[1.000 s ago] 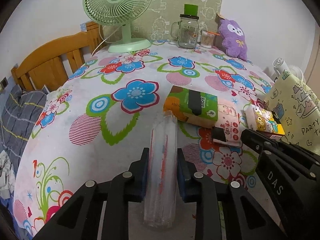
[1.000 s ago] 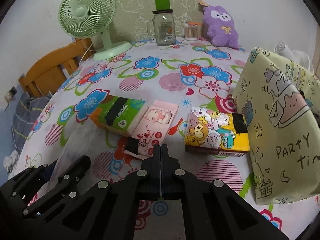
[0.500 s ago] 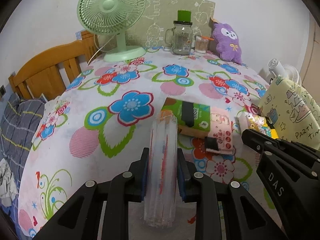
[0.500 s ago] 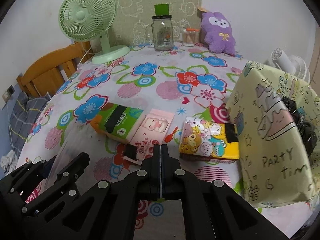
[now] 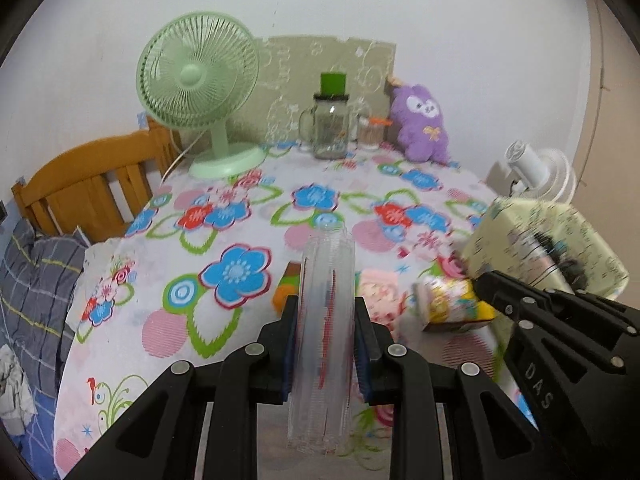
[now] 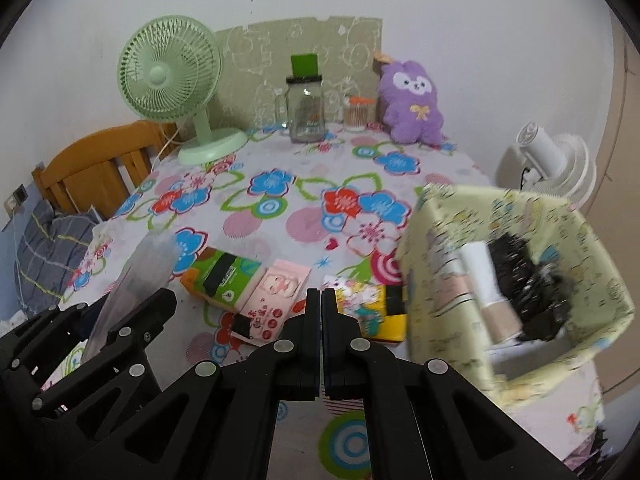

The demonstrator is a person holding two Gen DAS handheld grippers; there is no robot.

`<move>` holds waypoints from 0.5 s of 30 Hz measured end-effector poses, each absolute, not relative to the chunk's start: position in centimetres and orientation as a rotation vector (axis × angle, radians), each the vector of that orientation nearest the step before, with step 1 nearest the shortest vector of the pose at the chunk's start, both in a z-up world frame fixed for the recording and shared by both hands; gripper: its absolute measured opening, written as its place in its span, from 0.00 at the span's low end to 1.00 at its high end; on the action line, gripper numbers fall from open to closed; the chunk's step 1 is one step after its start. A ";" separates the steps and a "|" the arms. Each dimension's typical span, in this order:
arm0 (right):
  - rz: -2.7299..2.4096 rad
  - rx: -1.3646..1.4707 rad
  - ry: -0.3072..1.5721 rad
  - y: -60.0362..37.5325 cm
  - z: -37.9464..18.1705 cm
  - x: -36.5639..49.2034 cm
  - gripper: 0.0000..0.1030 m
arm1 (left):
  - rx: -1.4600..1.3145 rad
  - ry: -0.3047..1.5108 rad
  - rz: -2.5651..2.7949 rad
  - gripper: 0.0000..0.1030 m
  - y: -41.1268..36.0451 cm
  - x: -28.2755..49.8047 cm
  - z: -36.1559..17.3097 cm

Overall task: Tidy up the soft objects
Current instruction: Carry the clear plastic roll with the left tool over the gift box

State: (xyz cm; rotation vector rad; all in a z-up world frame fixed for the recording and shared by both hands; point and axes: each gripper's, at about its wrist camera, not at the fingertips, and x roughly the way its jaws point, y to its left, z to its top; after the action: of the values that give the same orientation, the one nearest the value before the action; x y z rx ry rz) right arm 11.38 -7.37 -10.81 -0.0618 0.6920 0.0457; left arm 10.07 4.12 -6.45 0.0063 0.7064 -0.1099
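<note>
Left of the yellow fabric bin (image 6: 516,280), the left tongs (image 5: 325,344) were clamped on a clear crinkly pack (image 5: 326,320) above the bench (image 5: 240,216), the right tongs (image 6: 321,344) were pressed together empty, and the slick, soft pack could have slid free before reaching the bin.

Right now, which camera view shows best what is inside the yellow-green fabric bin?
The right wrist view. It looks down into the open fabric bin, showing pale tube-like items and something black inside, though blurred. The left wrist view shows the bin mostly from its side at the right edge, partly behind the right gripper.
</note>
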 end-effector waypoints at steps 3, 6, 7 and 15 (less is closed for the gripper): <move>0.046 -0.063 0.667 -8.0 -9.5 10.5 0.03 | 0.005 0.678 -0.118 0.23 3.3 9.3 -5.1; 0.047 -0.064 0.640 -8.8 -8.1 9.4 0.03 | 0.008 0.659 -0.125 0.23 2.6 8.6 -4.1; 0.047 -0.063 0.635 -8.9 -7.8 9.2 0.03 | 0.010 0.653 -0.130 0.23 2.3 8.4 -3.8; 0.029 -0.051 0.601 -11.5 -5.9 7.3 0.03 | 0.019 0.625 -0.171 0.23 -0.3 7.5 -2.1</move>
State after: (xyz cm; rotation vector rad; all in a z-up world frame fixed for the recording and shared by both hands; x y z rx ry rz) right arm 7.31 -11.49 -5.90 -0.0506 0.6012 0.0286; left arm 7.47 -0.28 -2.12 0.0190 0.6249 -0.1706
